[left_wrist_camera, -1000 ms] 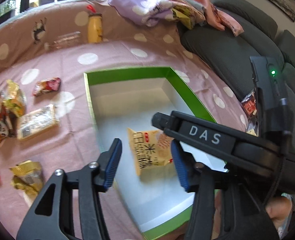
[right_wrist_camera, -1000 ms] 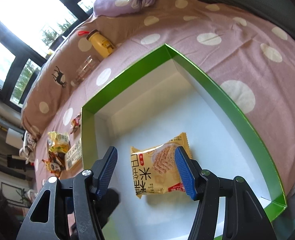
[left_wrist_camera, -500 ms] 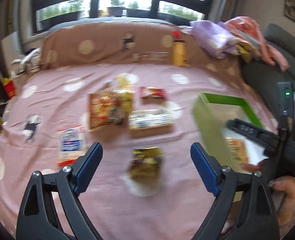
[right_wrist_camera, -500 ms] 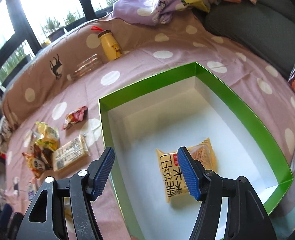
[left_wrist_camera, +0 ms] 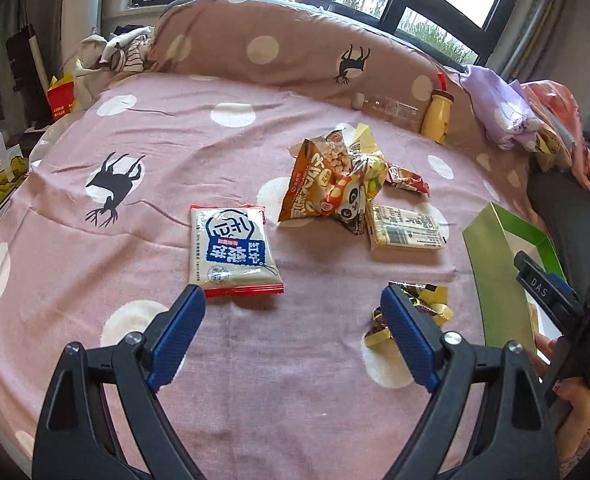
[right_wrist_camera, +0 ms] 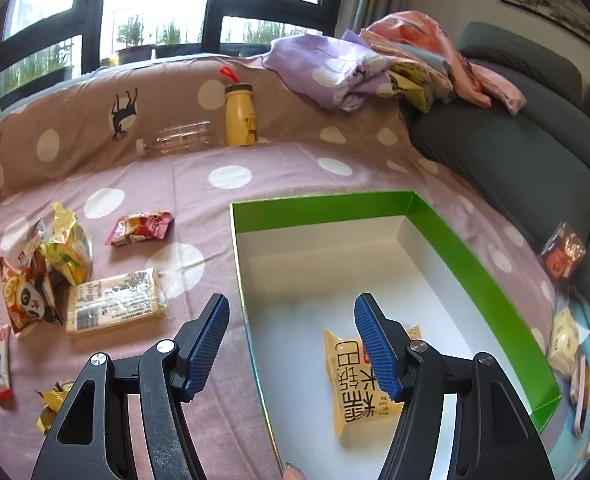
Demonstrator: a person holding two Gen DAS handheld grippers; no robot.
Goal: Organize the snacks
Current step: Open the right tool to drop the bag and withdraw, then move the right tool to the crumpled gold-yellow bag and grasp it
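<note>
One yellow snack packet lies in the green box. Six snacks on the spotted sheet (three piled together). Left gripper has just spread wide, empty; right gripper apart, empty, over box edge.

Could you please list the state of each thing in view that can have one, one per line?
Green box: open, no lid on.
Yellow rice-cracker packet: lying flat inside the box.
White and blue packet: flat on the bedspread, sealed.
Panda snack bag: crumpled in a pile.
Yellow bottle: upright, capped.
Clear bottle: lying on its side.
Left gripper: open, empty.
Right gripper: open, empty.
</note>
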